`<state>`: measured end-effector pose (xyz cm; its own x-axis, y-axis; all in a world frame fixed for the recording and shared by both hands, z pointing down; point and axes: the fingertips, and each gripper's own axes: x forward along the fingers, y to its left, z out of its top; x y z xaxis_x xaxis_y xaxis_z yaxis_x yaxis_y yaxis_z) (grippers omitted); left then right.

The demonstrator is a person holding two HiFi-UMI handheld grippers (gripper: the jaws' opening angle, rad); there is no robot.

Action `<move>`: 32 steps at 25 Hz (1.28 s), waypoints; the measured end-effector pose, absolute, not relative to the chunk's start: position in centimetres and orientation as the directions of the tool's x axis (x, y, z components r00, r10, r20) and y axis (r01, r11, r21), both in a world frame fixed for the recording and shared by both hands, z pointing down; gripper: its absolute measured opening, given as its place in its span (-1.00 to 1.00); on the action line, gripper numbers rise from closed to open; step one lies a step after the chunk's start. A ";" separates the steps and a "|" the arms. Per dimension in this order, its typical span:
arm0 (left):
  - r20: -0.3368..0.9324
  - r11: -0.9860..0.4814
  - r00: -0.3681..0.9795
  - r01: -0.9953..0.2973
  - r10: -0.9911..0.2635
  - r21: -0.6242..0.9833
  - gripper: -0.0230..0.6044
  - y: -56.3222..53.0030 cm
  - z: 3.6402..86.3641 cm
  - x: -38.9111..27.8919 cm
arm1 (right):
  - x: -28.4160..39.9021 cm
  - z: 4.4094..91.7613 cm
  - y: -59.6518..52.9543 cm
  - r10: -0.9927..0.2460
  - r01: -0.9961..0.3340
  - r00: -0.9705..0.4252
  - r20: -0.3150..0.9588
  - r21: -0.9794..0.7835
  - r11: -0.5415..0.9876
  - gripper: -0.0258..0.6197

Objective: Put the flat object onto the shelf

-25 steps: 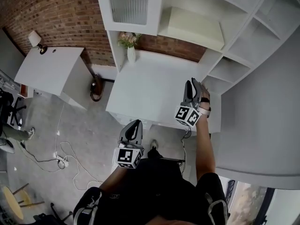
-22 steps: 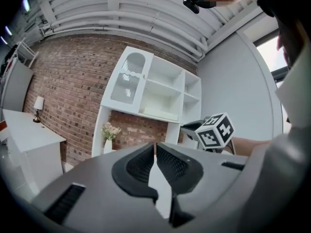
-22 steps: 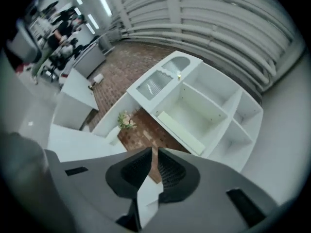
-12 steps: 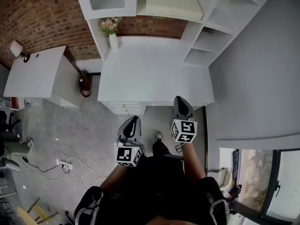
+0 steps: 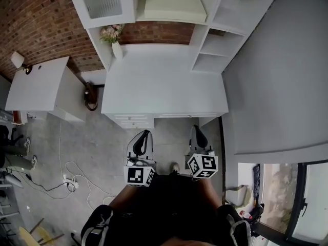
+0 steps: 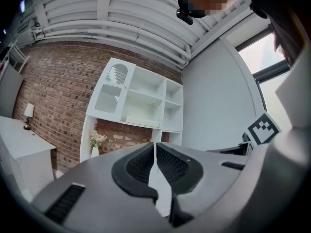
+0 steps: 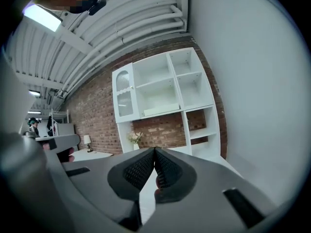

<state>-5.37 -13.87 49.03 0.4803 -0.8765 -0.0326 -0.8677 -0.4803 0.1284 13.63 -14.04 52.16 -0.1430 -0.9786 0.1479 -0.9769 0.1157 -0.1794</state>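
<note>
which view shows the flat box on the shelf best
Head view: the flat box lies large and unblocked on its shelf. The right gripper view shows it smaller; the left gripper view, tiny and pale.

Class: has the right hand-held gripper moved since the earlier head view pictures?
Yes. The right hand-held gripper has drawn back toward the person: it was over the white desk's right side, now it is off the desk, before its front edge.

Shelf unit [image 5: 214, 9] top cut off by head view's edge.
</note>
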 end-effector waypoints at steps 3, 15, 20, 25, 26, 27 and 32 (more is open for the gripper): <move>-0.032 -0.480 0.480 -0.866 -0.877 0.142 -0.85 -13.3 49.0 -3.3 | 15.1 52.6 -12.2 -0.975 -0.978 -0.155 0.161 -0.163 0.129 -0.84; -0.015 -0.478 0.480 -0.869 -0.877 0.125 -0.85 -11.4 49.3 2.0 | 17.8 52.9 -9.6 -0.963 -0.970 -0.222 0.154 -0.135 0.202 -0.84; -0.016 -0.460 0.462 -0.879 -0.887 0.124 -0.85 -10.9 49.1 2.1 | 18.2 52.1 -9.5 -0.963 -0.967 -0.237 0.131 -0.123 0.221 -0.84; -0.012 -0.458 0.460 -0.881 -0.888 0.118 -0.85 -10.4 49.3 2.2 | 18.4 51.9 -9.4 -0.963 -0.967 -0.239 0.120 -0.119 0.225 -0.84; -0.012 -0.458 0.460 -0.881 -0.888 0.118 -0.85 -10.3 49.3 2.1 | 18.3 51.9 -9.3 -0.963 -0.967 -0.240 0.119 -0.119 0.226 -0.84; -0.011 -0.457 0.459 -0.882 -0.889 0.118 -0.85 -10.2 49.4 2.1 | 18.2 51.9 -9.3 -0.963 -0.966 -0.242 0.119 -0.120 0.228 -0.84; -0.005 -0.450 0.453 -0.885 -0.892 0.121 -0.85 -10.0 49.5 1.9 | 18.0 51.9 -9.1 -0.963 -0.965 -0.245 0.115 -0.127 0.231 -0.84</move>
<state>1.90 -9.96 49.53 0.4528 -0.8916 -0.0055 -0.8848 -0.4501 0.1207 18.02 -9.08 51.92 -0.2452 -0.9626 0.1154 -0.9648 0.2306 -0.1266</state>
